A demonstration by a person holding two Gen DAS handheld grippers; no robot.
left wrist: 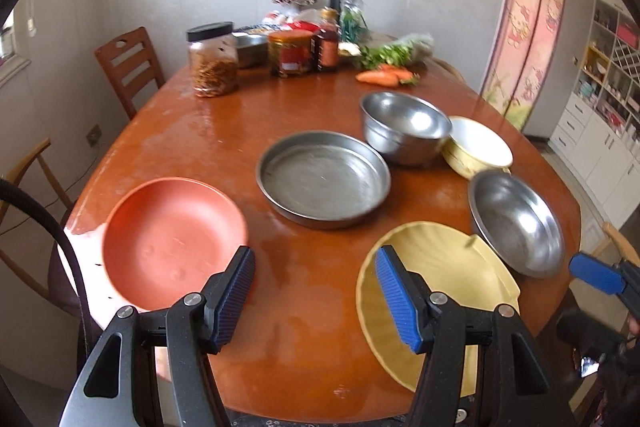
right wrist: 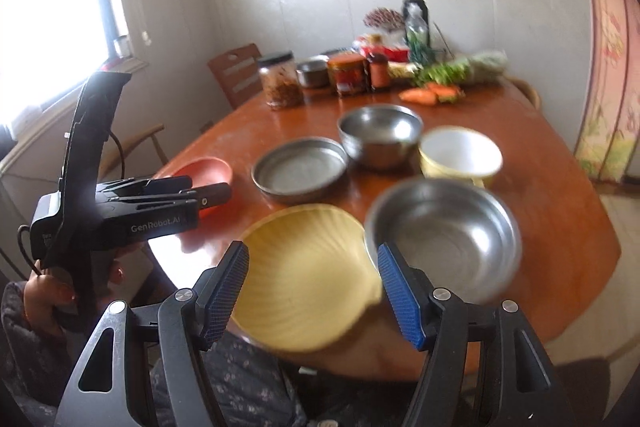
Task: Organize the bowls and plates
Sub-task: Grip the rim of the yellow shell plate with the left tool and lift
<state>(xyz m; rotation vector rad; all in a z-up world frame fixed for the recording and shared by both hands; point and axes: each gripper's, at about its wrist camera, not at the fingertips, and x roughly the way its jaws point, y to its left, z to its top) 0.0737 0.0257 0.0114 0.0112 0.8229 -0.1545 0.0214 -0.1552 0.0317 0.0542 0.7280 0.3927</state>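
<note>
On the brown table (left wrist: 304, 99) lie a red plate (left wrist: 172, 243), a flat steel pan (left wrist: 322, 183), a deep steel bowl (left wrist: 404, 127), a yellow-and-white bowl (left wrist: 478, 147), a shallow steel bowl (left wrist: 516, 223) and a yellow shell-shaped plate (left wrist: 436, 291). My left gripper (left wrist: 314, 259) hovers open over the near table edge, between the red plate and the shell plate, holding nothing. My right gripper (right wrist: 312, 259) is open too. The shell plate (right wrist: 308, 267) shows in its gap below, untouched, with the shallow steel bowl (right wrist: 444, 239) just right of it.
Jars (left wrist: 214, 61), bottles, carrots (left wrist: 380, 77) and greens crowd the table's far end. Wooden chairs (left wrist: 128, 67) stand at the left side. A person's hand (right wrist: 48, 291) holds the left gripper (right wrist: 210, 191) beside the red plate (right wrist: 208, 169). White cabinets (left wrist: 600, 107) fill the right.
</note>
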